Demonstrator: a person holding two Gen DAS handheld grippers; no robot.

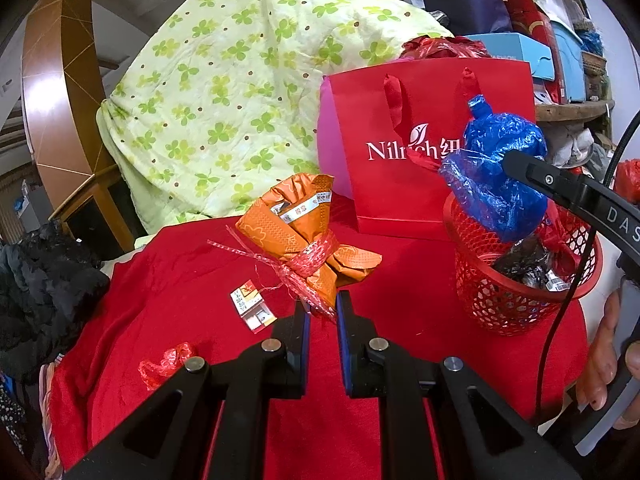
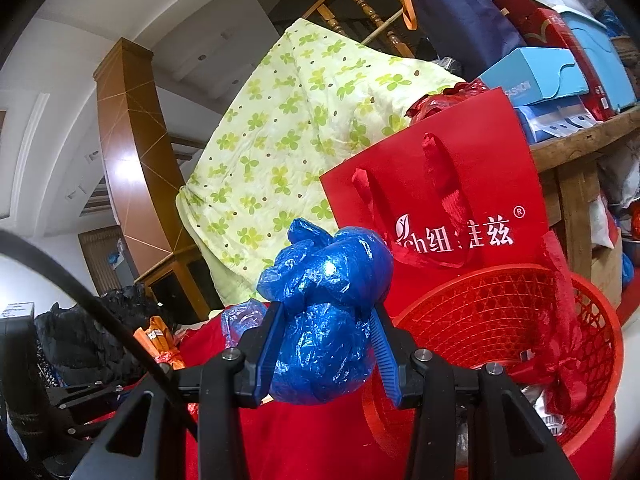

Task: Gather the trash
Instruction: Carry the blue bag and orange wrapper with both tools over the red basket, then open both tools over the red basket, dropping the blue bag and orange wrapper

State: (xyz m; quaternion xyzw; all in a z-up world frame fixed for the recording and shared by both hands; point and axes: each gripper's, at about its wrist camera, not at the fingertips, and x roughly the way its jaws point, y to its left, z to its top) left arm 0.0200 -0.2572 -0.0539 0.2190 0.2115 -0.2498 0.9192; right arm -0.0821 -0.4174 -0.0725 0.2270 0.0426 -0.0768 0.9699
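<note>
An orange paper bundle (image 1: 296,220) tied with red plastic string (image 1: 308,260) sits on the red cloth (image 1: 180,280). My left gripper (image 1: 321,308) is shut on the string's loose end, just in front of the bundle. A crumpled blue plastic bag (image 2: 324,320) is squeezed between the fingers of my right gripper (image 2: 327,310). In the left wrist view the blue bag (image 1: 496,168) hangs over the left rim of the red mesh basket (image 1: 520,304), which holds dark wrappers and red plastic. A small printed label (image 1: 252,306) and a red plastic scrap (image 1: 166,364) lie on the cloth at left.
A red gift bag (image 1: 424,152) stands behind the basket (image 2: 500,304). A green clover quilt (image 1: 224,80) is heaped at the back, and dark clothing (image 1: 40,280) lies off the left edge. A person's hand (image 1: 604,360) shows at right. Shelves with boxes (image 2: 536,76) fill the far right.
</note>
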